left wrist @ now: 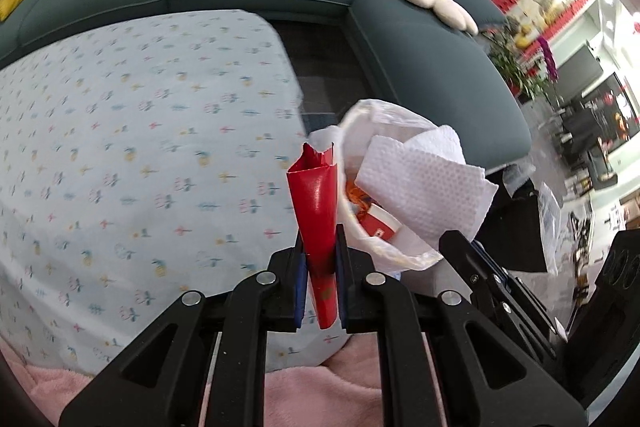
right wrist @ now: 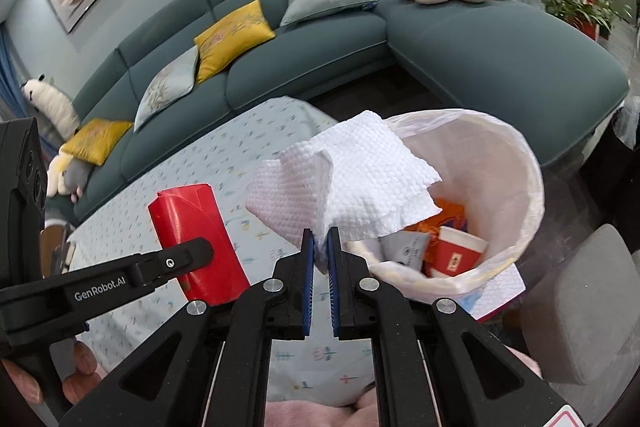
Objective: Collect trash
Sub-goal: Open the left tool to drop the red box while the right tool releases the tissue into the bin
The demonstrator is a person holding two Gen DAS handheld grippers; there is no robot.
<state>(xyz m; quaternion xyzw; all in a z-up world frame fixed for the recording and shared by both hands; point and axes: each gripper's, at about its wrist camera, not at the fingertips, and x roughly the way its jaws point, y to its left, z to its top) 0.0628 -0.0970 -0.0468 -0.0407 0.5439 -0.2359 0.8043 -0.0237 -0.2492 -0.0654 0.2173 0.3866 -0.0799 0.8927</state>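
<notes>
While both tools are loaded, the drop turns on where the bin mouth lies from each one.

Bin: a small trash bin [right wrist: 516, 187] lined with a white bag sits at centre right of the right wrist view, mouth open, already holding orange and red scraps.

Right gripper: the right gripper [right wrist: 320, 247], at lower centre of its view, is clamped on the bottom edge of a white paper towel [right wrist: 352, 183]; the sheet fans up and to the right, its far edge overlapping the near rim of the bin.

Left gripper: the left gripper [left wrist: 319, 259] is pinched onto a flattened red wrapper [left wrist: 316, 203], whose long axis runs up the frame from between the jaws, its torn end uppermost.

Wrapper to bin: in the left wrist view the bin [left wrist: 404, 255] lies just right of the wrapper, near but apart.

Nearer hand: by my reading the right one, since its towel already hangs over the rim.

Likely next: a short forward-right carry and release for the towel; the wrapper needs a rightward shift.

Surface: a floral tablecloth [left wrist: 140, 131] fills the left of that view.
</notes>
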